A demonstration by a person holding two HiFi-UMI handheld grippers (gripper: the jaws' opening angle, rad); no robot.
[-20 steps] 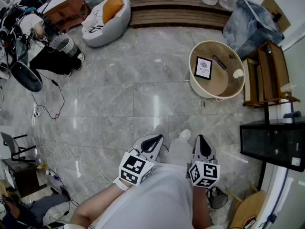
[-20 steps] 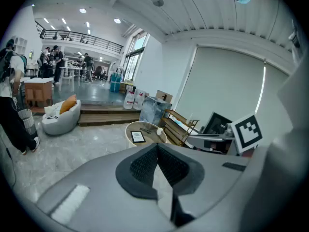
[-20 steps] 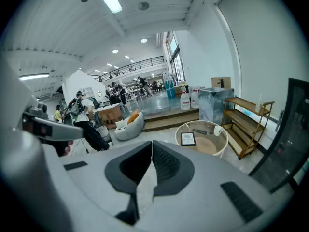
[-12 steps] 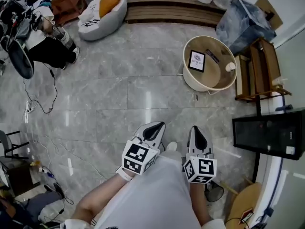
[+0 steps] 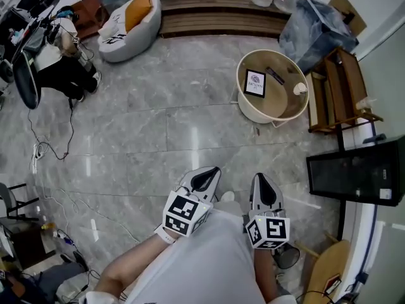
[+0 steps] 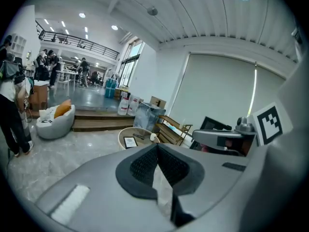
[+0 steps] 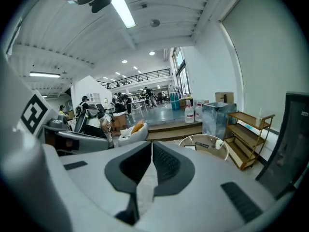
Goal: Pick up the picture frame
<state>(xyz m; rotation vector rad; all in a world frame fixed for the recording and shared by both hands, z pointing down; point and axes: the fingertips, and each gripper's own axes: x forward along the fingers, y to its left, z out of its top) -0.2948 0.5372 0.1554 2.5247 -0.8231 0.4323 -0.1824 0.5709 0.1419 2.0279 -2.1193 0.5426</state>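
I've got grey stone floor (image 5: 158, 125) filling most of the head view, bare tiles between me and the far side. Along the top edge runs a wooden step (image 5: 221, 18), and at its left end sits a white beanbag (image 5: 126, 21) with an orange cushion on it. On the right there's a black screen (image 5: 354, 176), and above it in the view a wooden shelf (image 5: 342, 87) with a grey bag (image 5: 310, 27) slumped just beyond. Beside the shelf, on its left, is the round table (image 5: 262, 116), a pale low tub shape with a raised rim. Both grippers are at the bottom of the view, close in front of the body and well apart from the table. The left gripper (image 5: 207, 175) points up the view towards the floor, and its own view shows the jaws pressed together at the tips with nothing between them. The right gripper (image 5: 264, 183) sits alongside it, near but not touching, jaws likewise closed tight and empty. The frame (image 5: 255, 83) lies flat on the table's left half, black border round a white sheet, and I can see it past the left jaws too (image 6: 130, 141). Near it on the same tabletop there's a slim dark thing (image 5: 274, 76), too small to identify, and a white cup (image 5: 299, 88) by the right rim.
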